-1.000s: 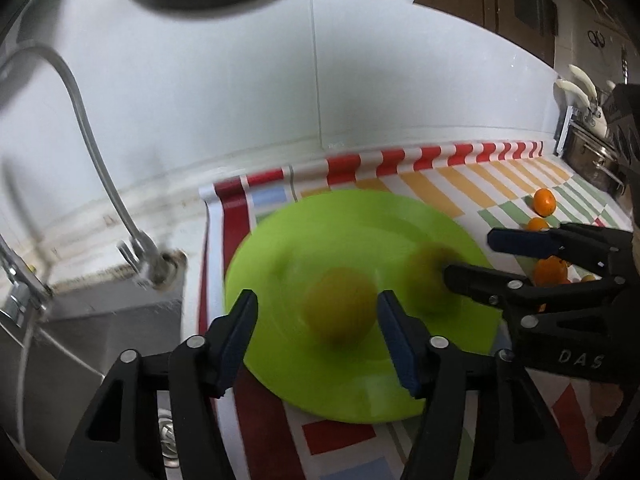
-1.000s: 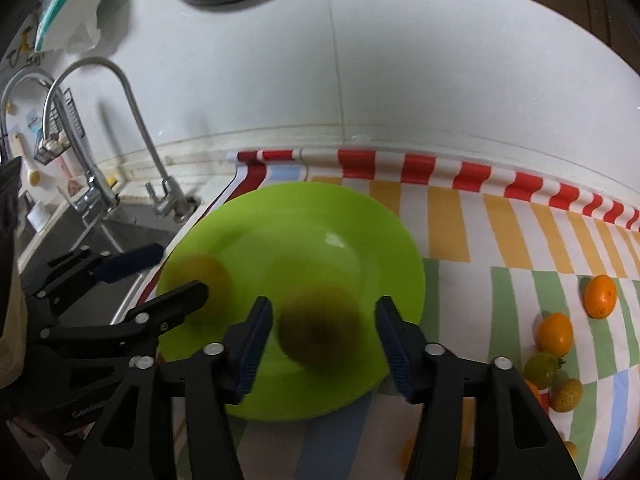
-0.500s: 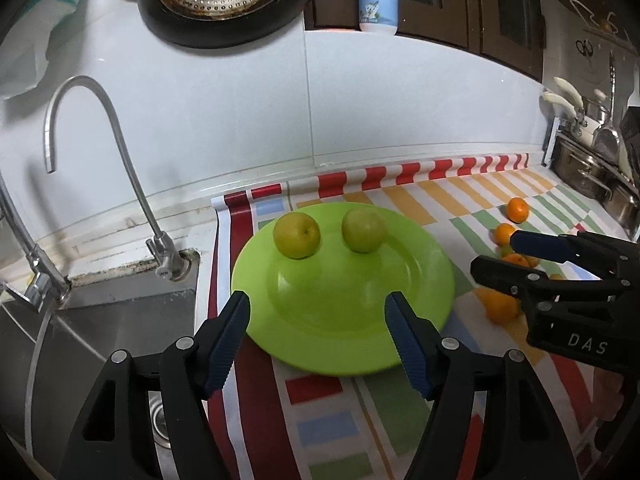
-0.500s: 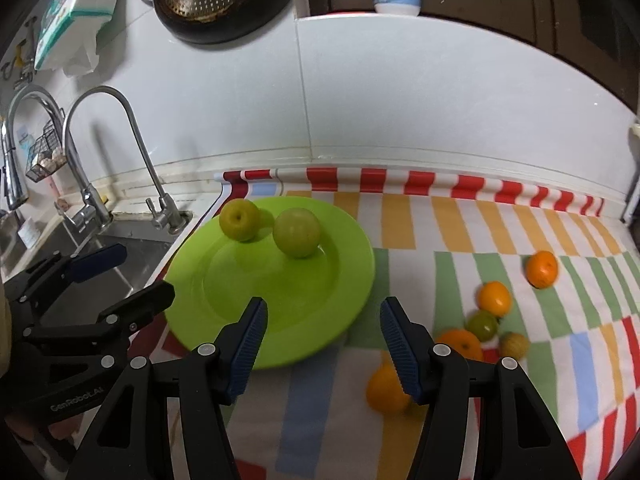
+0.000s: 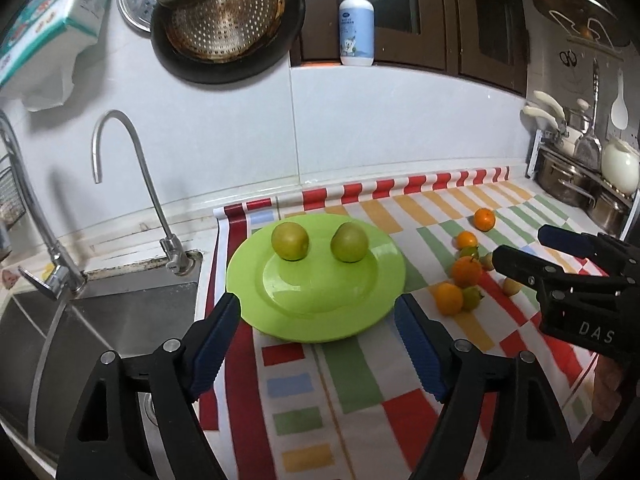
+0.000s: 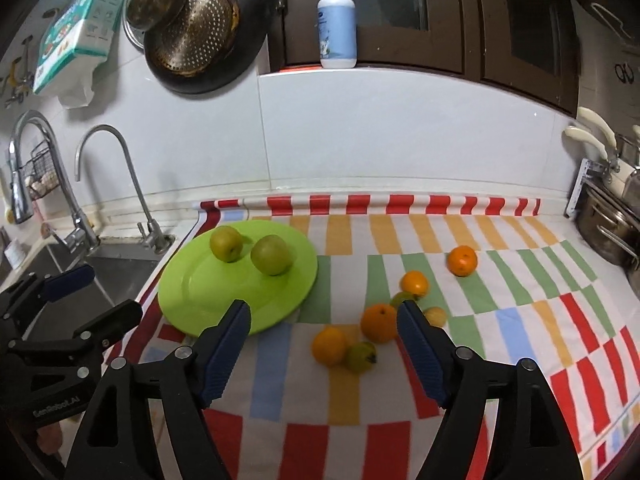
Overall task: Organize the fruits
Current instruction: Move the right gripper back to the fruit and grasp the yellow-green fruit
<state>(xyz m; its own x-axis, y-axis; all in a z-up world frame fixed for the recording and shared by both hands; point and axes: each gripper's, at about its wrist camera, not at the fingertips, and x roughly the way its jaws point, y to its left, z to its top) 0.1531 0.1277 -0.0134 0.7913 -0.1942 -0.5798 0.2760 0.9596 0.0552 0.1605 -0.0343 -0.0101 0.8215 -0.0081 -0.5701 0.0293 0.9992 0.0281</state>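
Observation:
A lime green plate [image 5: 316, 312] [image 6: 200, 292] lies on the striped cloth beside the sink. Two green apples sit on its far half, one at the left [image 5: 289, 241] [image 6: 226, 243] and one at the right [image 5: 349, 242] [image 6: 271, 255]. Several small oranges [image 6: 378, 323] [image 5: 466, 271] and small green and yellow fruits [image 6: 361, 357] lie loose on the cloth right of the plate. My left gripper [image 5: 320, 344] is open and empty, above the plate's near edge. My right gripper [image 6: 324, 344] is open and empty, above the loose fruits.
A steel sink [image 5: 100, 320] with two taps [image 5: 132, 184] lies left of the cloth. Pots on a rack [image 5: 576, 184] stand at the far right. A soap bottle [image 6: 337, 20] stands on the ledge above the white wall. Pans [image 5: 224, 24] hang on the wall.
Both grippers have pulled back and up from the plate, leaving the two apples resting on it. The view has widened to show the loose fruits and the wall.

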